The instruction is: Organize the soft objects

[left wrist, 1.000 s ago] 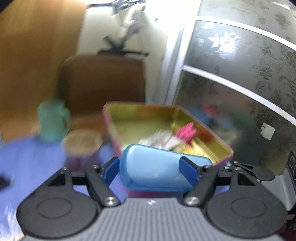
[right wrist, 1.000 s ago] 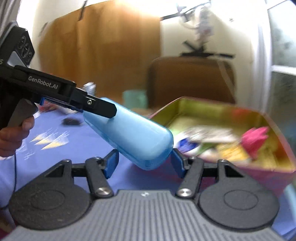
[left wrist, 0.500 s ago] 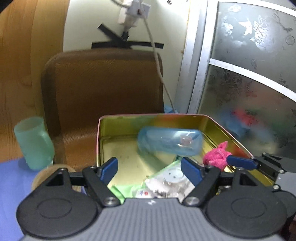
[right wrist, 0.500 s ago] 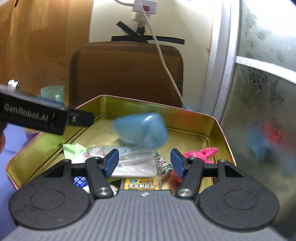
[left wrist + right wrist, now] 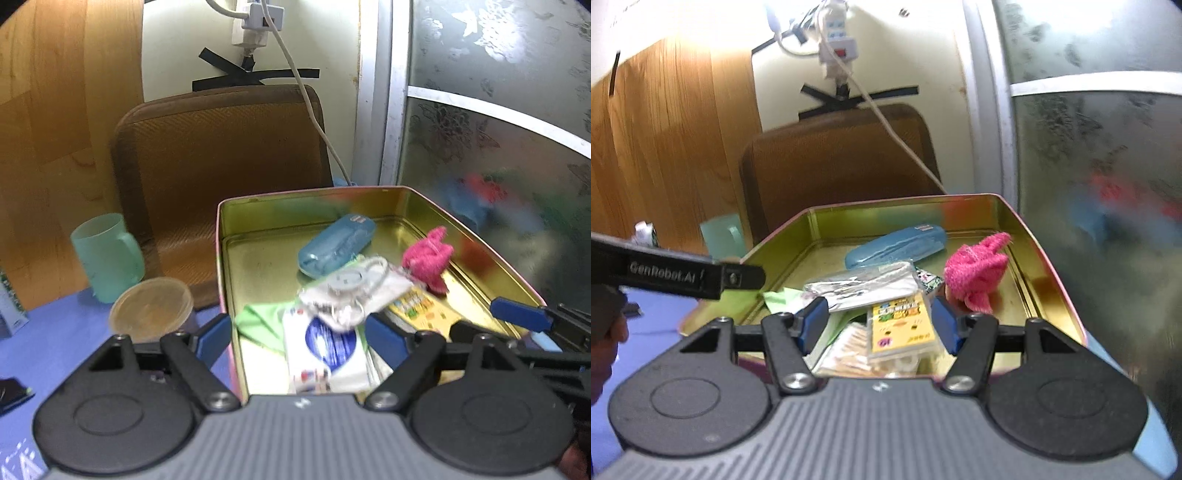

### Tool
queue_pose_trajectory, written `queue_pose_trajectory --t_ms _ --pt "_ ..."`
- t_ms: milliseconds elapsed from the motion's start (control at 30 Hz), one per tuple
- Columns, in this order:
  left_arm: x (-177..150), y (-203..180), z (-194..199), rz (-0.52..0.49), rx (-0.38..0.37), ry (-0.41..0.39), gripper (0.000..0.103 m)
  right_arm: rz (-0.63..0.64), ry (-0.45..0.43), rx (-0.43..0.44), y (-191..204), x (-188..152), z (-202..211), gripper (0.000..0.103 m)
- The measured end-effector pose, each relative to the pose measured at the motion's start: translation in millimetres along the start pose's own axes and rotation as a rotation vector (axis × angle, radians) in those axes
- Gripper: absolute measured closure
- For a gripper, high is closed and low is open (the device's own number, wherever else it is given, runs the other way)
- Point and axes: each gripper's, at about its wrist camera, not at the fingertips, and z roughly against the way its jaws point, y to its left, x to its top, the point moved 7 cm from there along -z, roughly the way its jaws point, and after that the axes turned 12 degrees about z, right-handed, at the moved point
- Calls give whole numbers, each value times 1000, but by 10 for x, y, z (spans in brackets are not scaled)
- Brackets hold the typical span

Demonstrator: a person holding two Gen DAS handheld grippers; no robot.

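To the left of the gold tin [image 5: 225,266], a pale green cup [image 5: 105,256] and a round clear lid [image 5: 151,308] are seen on the blue tablecloth [image 5: 48,354], the lid just beside the tin's left wall. The left gripper [image 5: 299,338] is held over the tin's near edge; its jaws have just been opening and stand wide, with nothing pressed between the pads. Inside the tin, toward its far wall, the blue soft case [image 5: 336,245] lies tilted and free of both grippers. In front of it, a clear plastic packet [image 5: 351,291] rests over a green cloth [image 5: 258,321] and a white-and-blue tissue pack [image 5: 327,349]. Toward the tin's right wall a pink fluffy cloth [image 5: 428,258] is seen. The right gripper [image 5: 879,321] is held over the tin's near right part, its jaws wide and empty, above a yellow card packet [image 5: 899,321].
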Motion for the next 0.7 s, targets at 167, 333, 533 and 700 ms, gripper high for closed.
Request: queue_pose_trajectory --t_ms 167,333,533,700 --pt "-201 42 308 -21 16 1 11 -117 -35 10 63 -118 271 39" --pt "-385 105 580 -27 27 -3 3 -253 -50 31 127 -204 476 38" --pt "-584 206 803 -30 53 1 0 -304 -70 48 272 -200 671 38" --pt "-749 283 889 -38 73 17 0 -352 -76 69 353 -202 753 38"
